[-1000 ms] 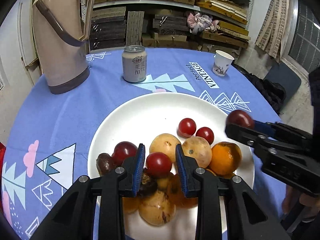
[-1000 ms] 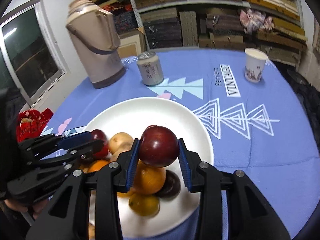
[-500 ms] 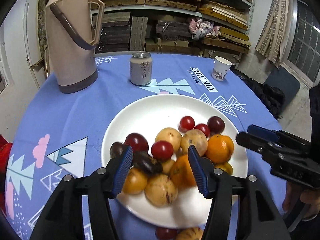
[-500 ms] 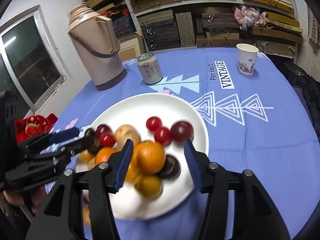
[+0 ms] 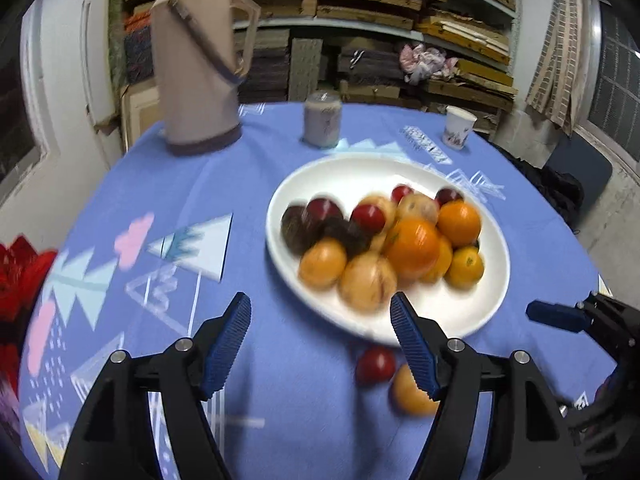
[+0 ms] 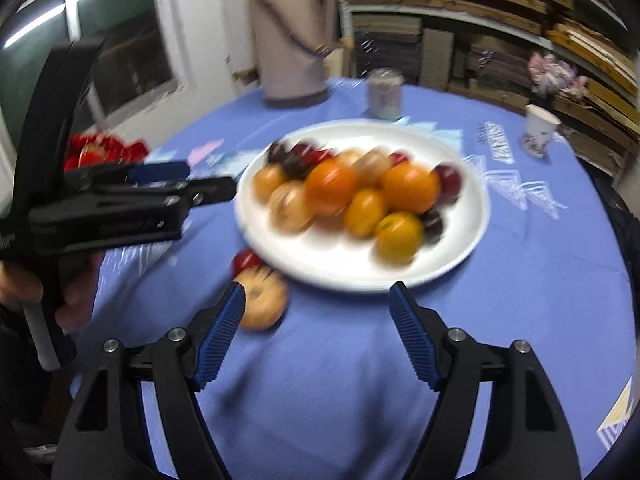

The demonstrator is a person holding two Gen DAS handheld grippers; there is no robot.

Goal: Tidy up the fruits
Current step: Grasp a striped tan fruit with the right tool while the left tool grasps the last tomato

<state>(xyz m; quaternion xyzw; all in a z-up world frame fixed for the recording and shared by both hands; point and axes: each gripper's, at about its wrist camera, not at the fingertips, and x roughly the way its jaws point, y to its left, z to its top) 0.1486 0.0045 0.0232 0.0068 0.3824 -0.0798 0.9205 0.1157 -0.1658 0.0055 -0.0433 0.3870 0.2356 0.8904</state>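
A white plate on the blue tablecloth holds a pile of oranges, tan fruits, small red fruits and dark ones. Two fruits lie on the cloth beside the plate's near rim: a small red one and a tan one. My left gripper is open and empty, pulled back above the cloth near the plate. My right gripper is open and empty, in front of the plate. Both views are blurred.
A beige thermos, a drink can and a paper cup stand at the far side of the table. Something red lies by the left edge. Shelves stand behind.
Both grippers let go of their red fruits onto the plate, opened wide and pulled back from it. Two fruits off the plate have come into view.
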